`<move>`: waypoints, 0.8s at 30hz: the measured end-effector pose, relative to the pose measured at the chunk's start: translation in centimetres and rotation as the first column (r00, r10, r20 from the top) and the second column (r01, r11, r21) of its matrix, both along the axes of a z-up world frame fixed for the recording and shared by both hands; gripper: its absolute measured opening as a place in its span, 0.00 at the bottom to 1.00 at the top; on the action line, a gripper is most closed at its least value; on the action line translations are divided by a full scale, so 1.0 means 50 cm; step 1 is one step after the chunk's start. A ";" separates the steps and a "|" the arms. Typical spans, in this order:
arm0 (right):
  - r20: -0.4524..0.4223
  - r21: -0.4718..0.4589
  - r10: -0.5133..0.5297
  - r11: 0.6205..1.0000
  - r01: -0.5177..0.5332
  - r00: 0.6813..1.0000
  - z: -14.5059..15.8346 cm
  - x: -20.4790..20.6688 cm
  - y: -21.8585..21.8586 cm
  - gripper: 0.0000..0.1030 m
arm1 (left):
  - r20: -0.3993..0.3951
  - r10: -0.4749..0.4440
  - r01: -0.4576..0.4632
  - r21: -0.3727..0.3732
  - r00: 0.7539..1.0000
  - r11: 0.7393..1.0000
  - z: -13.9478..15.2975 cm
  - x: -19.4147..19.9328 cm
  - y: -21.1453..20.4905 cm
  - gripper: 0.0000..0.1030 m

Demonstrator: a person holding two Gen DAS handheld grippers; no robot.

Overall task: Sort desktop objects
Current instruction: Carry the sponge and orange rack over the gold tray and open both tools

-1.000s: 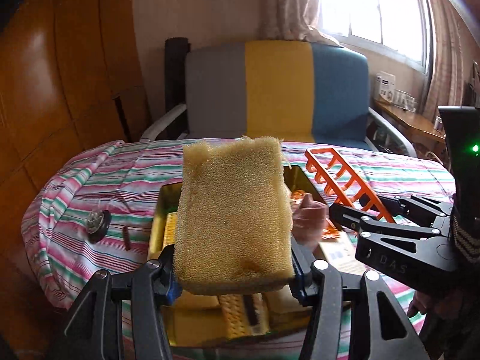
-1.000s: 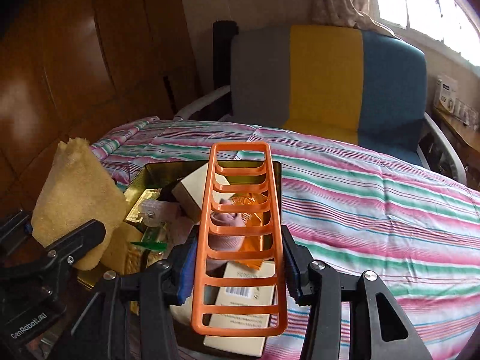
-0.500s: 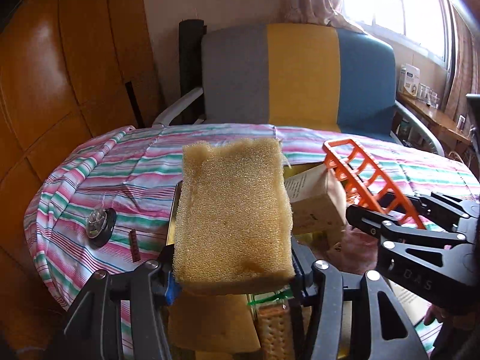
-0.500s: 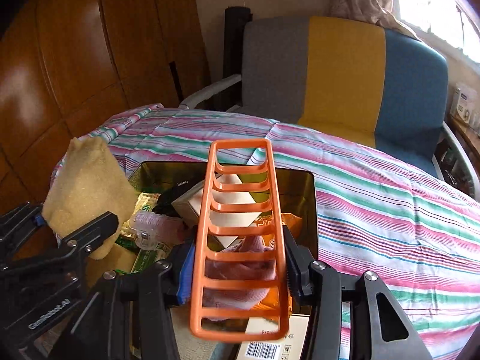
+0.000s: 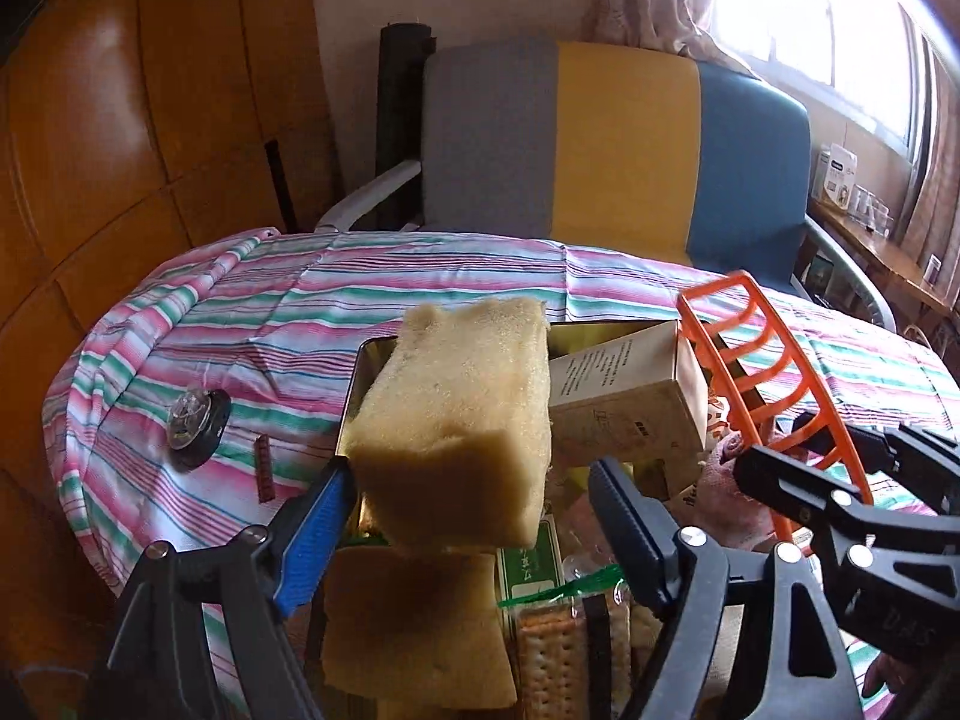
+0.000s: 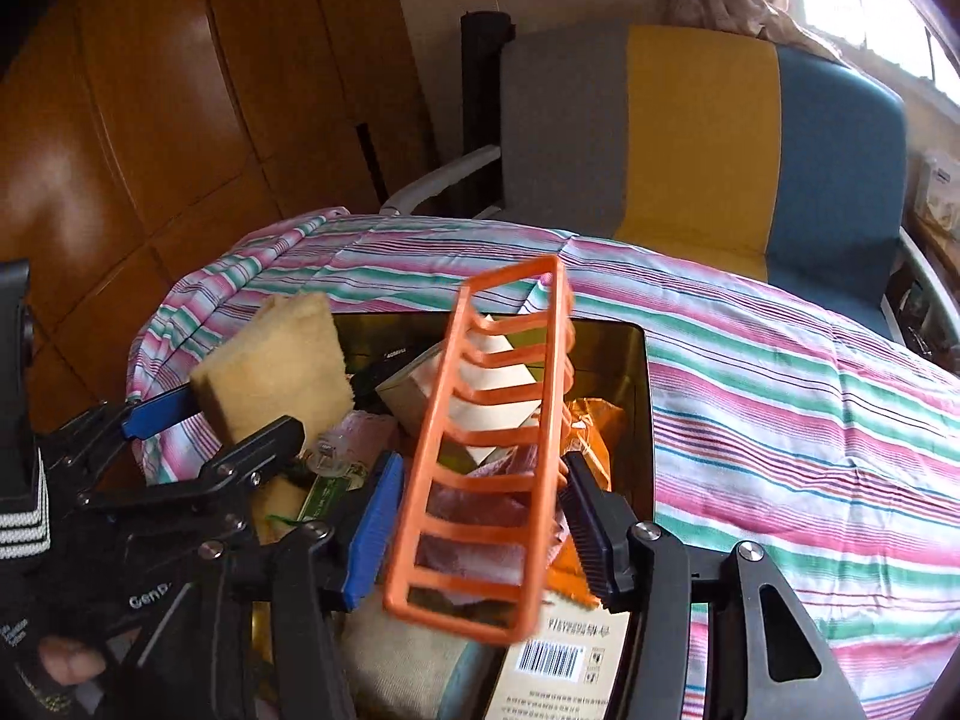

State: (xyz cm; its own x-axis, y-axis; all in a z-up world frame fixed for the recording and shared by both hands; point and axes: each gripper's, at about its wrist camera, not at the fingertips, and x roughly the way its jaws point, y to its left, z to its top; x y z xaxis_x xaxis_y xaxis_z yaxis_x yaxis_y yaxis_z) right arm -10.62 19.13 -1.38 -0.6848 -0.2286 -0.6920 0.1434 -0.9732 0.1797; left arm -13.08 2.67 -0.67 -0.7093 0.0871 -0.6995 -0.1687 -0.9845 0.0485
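L hand-held gripper (image 5: 471, 516) spread wide, sponge (image 5: 459, 420) loose btwn its pads, above gold tin (image 6: 642, 396). R hand-held gripper (image 6: 477, 525) also wide, orange rack (image 6: 498, 450) tilted over the tin.

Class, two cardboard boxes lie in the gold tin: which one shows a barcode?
The flat box nearest the right hand-held gripper; the tilted box behind shows no barcode.
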 end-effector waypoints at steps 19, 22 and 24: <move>0.019 -0.057 -0.050 0.997 0.051 0.999 0.004 0.019 0.009 0.53 | -0.002 0.062 -0.062 0.016 0.998 0.998 0.014 0.066 -0.045 0.78; 0.015 -0.064 -0.066 0.996 0.067 0.998 0.005 0.001 0.010 0.52 | -0.027 0.059 -0.059 -0.008 0.998 0.998 0.042 0.091 -0.044 0.79; 0.005 -0.088 -0.067 0.994 0.067 0.998 0.008 0.027 0.015 0.52 | -0.043 0.057 -0.059 -0.026 0.997 0.998 0.063 0.112 -0.040 0.78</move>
